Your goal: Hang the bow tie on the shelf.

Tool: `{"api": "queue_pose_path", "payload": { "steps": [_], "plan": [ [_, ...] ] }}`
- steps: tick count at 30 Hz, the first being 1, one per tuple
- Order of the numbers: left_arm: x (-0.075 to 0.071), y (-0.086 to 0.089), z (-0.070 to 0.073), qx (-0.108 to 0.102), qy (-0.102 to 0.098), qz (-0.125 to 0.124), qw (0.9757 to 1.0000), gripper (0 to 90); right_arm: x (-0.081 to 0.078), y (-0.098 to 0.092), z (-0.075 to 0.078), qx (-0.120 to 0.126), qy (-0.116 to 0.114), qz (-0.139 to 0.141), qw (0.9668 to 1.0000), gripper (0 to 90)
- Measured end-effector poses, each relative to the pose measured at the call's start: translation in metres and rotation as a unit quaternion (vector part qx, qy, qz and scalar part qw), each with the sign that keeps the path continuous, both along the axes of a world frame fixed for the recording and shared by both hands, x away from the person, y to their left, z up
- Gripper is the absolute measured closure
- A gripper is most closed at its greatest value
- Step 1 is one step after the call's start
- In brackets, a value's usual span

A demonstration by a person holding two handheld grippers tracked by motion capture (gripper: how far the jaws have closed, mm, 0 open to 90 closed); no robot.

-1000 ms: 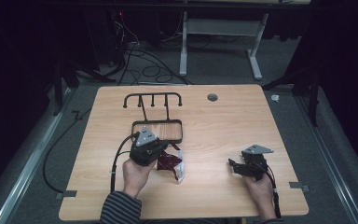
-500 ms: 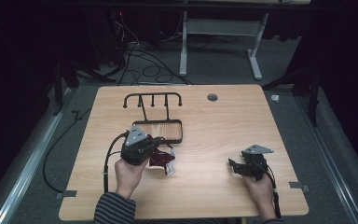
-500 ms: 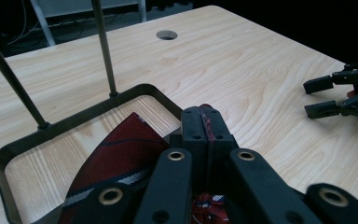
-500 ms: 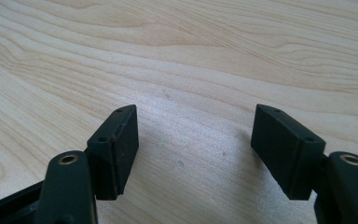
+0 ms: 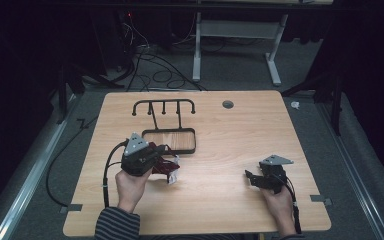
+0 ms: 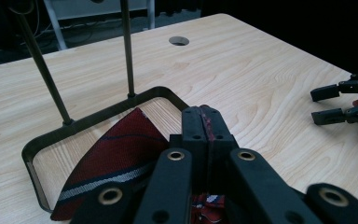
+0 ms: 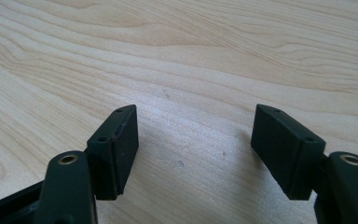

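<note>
Presently, the left tool (image 5: 166, 159) is being held above the near-left part of the wooden surface (image 5: 230, 145), its jaws pressed together on a red striped necktie (image 6: 116, 161) — a thin line of red fabric is showing in the seam between the two black pads in the left gripper view. The necktie is hanging from that grip, its pointed blade lying across the near rim of a black wire rack (image 5: 170, 135) and pointing into the rack's rectangular base frame; a navy and white stripe is crossing the blade, and a crumpled part with a white label is showing below the tool in the high view. The rack is standing on the surface just beyond the left tool, two thin uprights rising from its base to a crossbar with hooks. The right tool (image 5: 252, 178) is resting low at the near-right part of the surface, well apart from the necktie and the rack, its jaws spread wide with nothing between them — bare wood grain is showing in the gap in the right gripper view. A round grommet hole (image 5: 227, 104) is sitting near the far edge of the surface. A striped sleeve (image 5: 116, 225) is covering the left forearm.
</note>
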State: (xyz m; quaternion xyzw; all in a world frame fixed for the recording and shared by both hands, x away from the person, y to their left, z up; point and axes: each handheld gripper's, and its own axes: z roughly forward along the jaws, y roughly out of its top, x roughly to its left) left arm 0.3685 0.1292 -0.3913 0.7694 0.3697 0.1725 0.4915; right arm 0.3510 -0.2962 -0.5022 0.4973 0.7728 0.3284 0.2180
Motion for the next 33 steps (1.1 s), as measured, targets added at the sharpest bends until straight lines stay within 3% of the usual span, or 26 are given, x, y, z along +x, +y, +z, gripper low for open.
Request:
{"api": "queue_pose_path", "payload": {
  "steps": [22, 25, 33],
  "plan": [
    [0.012, 0.012, 0.016, -0.009, -0.002, 0.013, 0.9999, 89.6, 0.000, 0.000, 0.000, 0.001, 0.001, -0.001, 1.0000, 33.4],
    [0.016, 0.014, 0.018, -0.020, 0.002, 0.016, 0.9997, 89.5, 0.000, 0.000, 0.000, 0.001, 0.001, -0.001, 1.0000, 33.4],
    [0.023, 0.012, 0.024, -0.010, -0.004, 0.020, 0.9997, 89.5, 0.000, 0.000, 0.000, 0.000, 0.001, 0.000, 1.0000, 33.4]
  ]
}}
